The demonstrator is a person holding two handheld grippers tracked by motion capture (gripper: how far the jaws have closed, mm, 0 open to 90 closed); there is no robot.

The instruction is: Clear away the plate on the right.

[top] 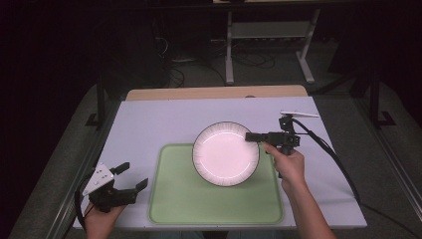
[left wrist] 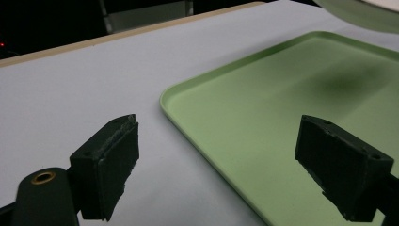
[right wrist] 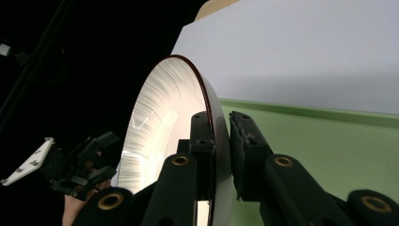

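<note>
The counter (top: 164, 119) has a pale lavender-grey top, with a strip of light wood (top: 214, 92) along its far edge. Grey carpet (top: 343, 107) covers the floor around it. Beyond the counter stands a white metal frame (top: 268, 45) on two splayed legs, with dark cables (top: 249, 62) looping on the floor beneath. The far room lies in deep shadow; light falls brightly on the counter alone.

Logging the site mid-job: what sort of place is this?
Probably a lab or recording workspace, not a kitchen: a plain covered table with just a green tray and a plate, dark surroundings, and cables on the floor behind.
</note>
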